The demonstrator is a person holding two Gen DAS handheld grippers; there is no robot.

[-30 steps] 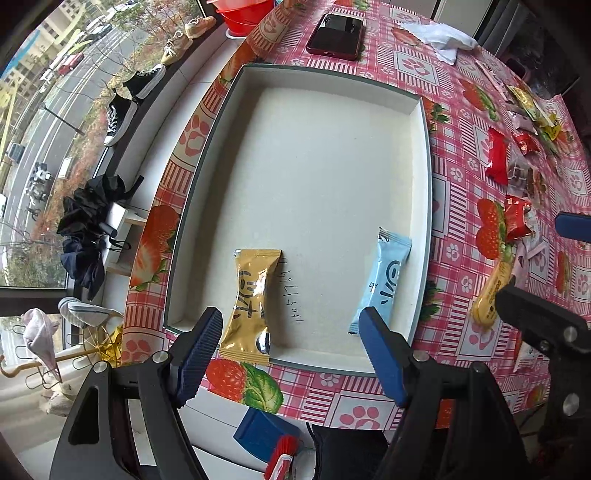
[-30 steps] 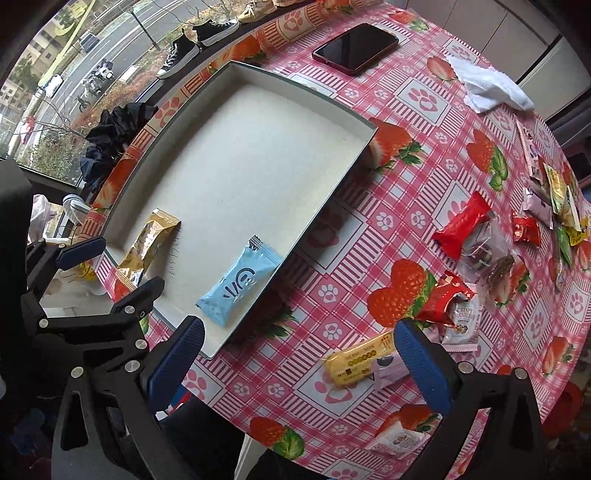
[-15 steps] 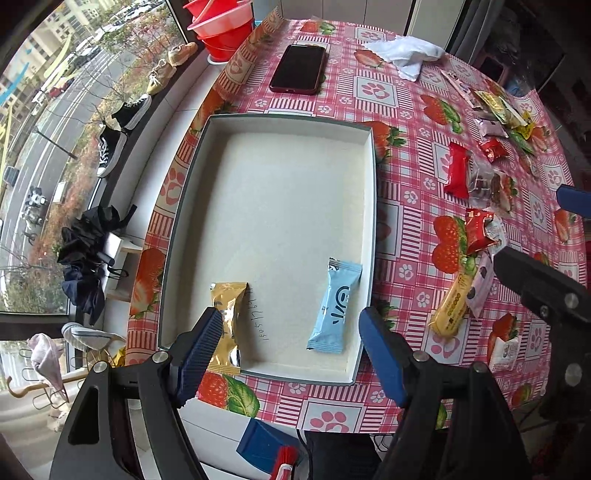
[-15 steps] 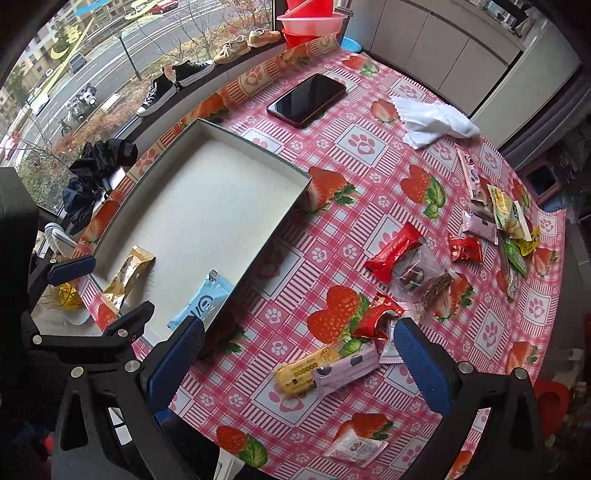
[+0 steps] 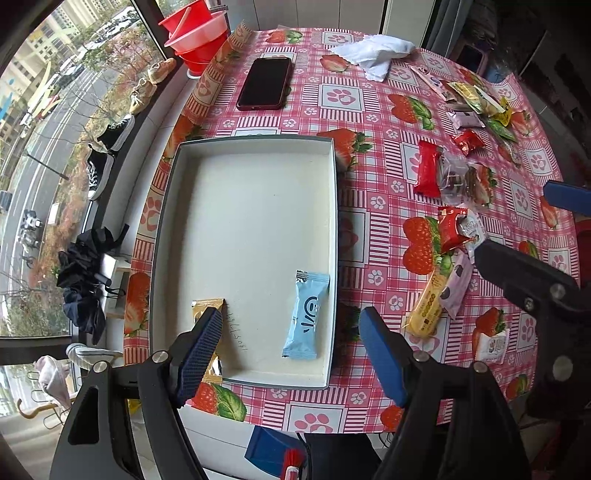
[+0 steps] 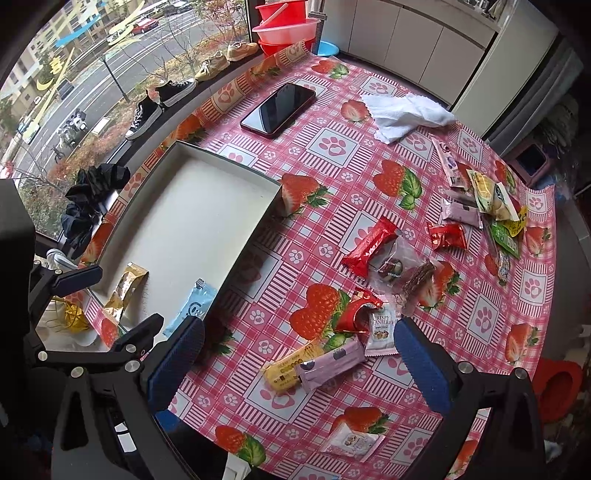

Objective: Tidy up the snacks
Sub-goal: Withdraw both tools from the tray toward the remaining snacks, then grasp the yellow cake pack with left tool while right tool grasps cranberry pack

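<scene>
A shallow white box (image 5: pixel 243 155) (image 6: pixel 221 162) lies on the strawberry tablecloth. A gold packet (image 5: pixel 207 308) (image 6: pixel 125 290) and a light blue packet (image 5: pixel 308 314) (image 6: pixel 194 304) lie in its near end. Loose snacks lie to its right: a yellow bar (image 5: pixel 424 308) (image 6: pixel 288 365), a purple bar (image 6: pixel 328 363), a red packet (image 5: pixel 426 168) (image 6: pixel 371 245) and several more. My left gripper (image 5: pixel 291 345) is open and empty above the box's near edge. My right gripper (image 6: pixel 295 360) is open and empty, high above the yellow and purple bars.
A black phone (image 5: pixel 266 83) (image 6: pixel 279 109) and a white cloth (image 5: pixel 376 51) (image 6: pixel 406 114) lie at the far side of the table. Red basins (image 6: pixel 284 26) stand beyond the table by the window. The table's near edge runs just under both grippers.
Both grippers have risen and drawn back toward me, so the box and snacks look smaller and more of the table shows. Both stay open and empty. No snack has moved.
</scene>
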